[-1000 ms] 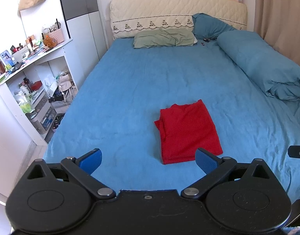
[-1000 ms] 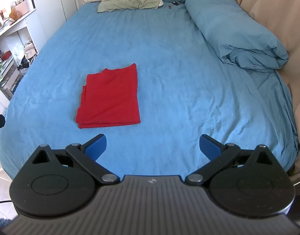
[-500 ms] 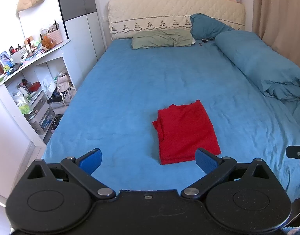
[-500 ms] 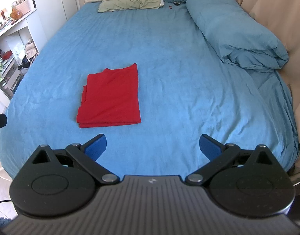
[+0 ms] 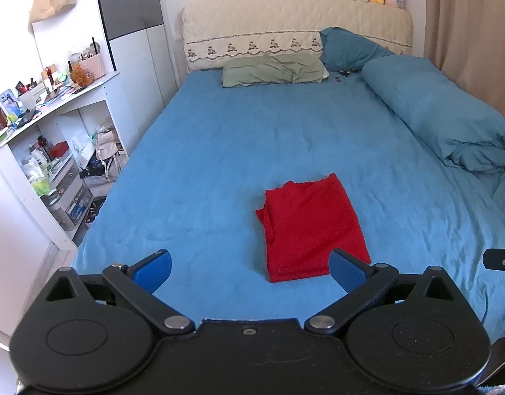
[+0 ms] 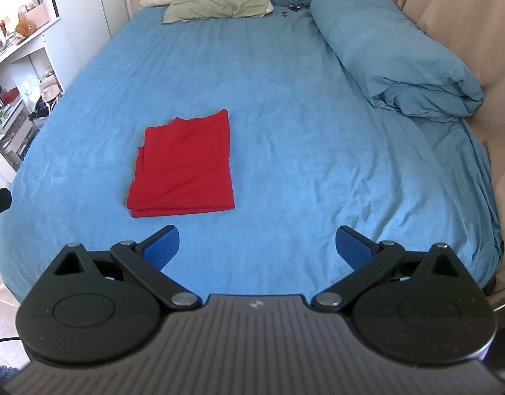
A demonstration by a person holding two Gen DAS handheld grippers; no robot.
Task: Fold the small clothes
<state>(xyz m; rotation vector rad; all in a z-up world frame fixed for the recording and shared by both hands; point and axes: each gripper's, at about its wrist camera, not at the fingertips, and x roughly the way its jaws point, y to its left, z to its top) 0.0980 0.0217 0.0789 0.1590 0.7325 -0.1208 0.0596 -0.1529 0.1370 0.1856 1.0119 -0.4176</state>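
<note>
A red garment (image 5: 310,225) lies folded into a neat rectangle on the blue bed sheet (image 5: 219,151), near the foot of the bed. It also shows in the right wrist view (image 6: 185,164), left of centre. My left gripper (image 5: 251,268) is open and empty, held back above the foot of the bed, with its right fingertip in front of the garment's near corner. My right gripper (image 6: 257,247) is open and empty, held back to the right of the garment and not touching it.
A rolled blue duvet (image 5: 440,115) lies along the bed's right side. A green pillow (image 5: 272,72) and a blue pillow (image 5: 348,49) sit at the headboard. A cluttered white shelf unit (image 5: 48,151) stands left of the bed. A beige curtain (image 6: 456,16) hangs on the right.
Both grippers have drawn back slightly from the garment. The folded garment has not moved and both grippers stay open.
</note>
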